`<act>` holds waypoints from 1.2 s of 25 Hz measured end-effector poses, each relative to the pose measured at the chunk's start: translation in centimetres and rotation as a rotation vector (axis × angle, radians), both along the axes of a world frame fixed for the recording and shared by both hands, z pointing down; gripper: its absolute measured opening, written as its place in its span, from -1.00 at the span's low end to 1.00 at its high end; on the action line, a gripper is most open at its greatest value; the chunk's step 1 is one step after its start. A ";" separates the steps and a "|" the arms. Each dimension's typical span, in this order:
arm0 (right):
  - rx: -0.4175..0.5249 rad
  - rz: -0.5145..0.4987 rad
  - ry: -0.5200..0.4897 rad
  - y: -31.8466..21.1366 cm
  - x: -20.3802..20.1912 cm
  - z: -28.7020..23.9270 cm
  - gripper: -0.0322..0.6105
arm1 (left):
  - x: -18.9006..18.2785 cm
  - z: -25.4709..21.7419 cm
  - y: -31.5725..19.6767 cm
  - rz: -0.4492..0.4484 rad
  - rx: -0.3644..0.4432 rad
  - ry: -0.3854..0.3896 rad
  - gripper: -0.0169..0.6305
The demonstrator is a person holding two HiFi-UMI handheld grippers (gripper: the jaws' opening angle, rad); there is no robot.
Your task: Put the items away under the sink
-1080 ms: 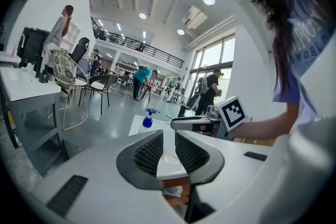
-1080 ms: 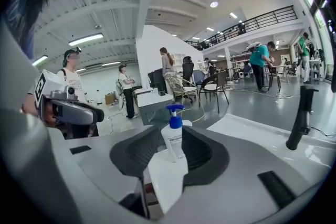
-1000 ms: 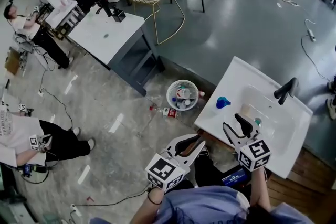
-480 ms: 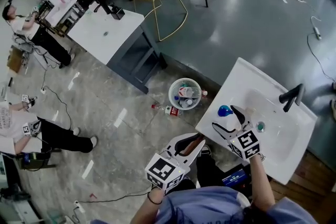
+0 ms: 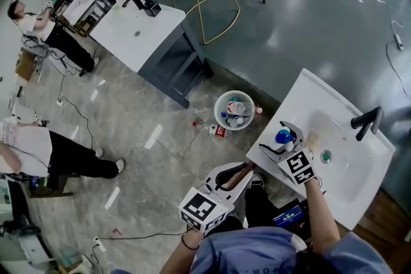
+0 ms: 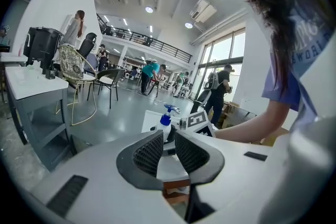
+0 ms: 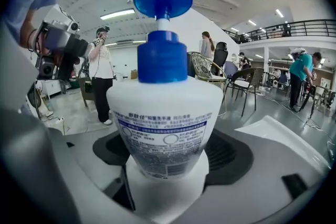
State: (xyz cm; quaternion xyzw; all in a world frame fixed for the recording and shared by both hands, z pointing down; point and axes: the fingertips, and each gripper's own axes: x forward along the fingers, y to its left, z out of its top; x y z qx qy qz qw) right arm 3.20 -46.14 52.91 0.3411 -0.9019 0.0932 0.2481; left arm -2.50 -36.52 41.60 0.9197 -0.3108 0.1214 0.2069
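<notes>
A white pump bottle with a blue head stands on the near-left rim of the white sink. My right gripper is open, with one jaw on each side of the bottle. In the right gripper view the bottle fills the middle, its printed label facing me, and the dark pads flank its base. My left gripper hangs lower, in front of the sink's near edge. Its jaws are shut to a thin slit and hold nothing. The left gripper view looks past that gripper at the bottle.
A black faucet stands behind the basin, which has a green drain piece and a beige lump. A round waste basket and a loose bottle are on the floor left of the sink. A blue box lies below.
My right gripper has travelled left from over the basin to the pump bottle and now straddles it. The left gripper has hardly moved.
</notes>
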 end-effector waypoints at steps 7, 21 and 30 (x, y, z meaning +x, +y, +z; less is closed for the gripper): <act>-0.014 -0.006 -0.005 0.3 -0.1 -0.1 0.26 | -0.8 0.1 0.3 -0.018 0.001 -0.018 -0.74; 0.025 0.078 -0.046 2.3 0.2 -2.8 0.25 | -1.9 -0.5 2.5 -0.025 0.006 -0.037 -0.74; 0.071 0.093 -0.046 4.4 0.3 -7.1 0.25 | -3.2 -1.5 4.4 -0.058 0.038 -0.024 -0.74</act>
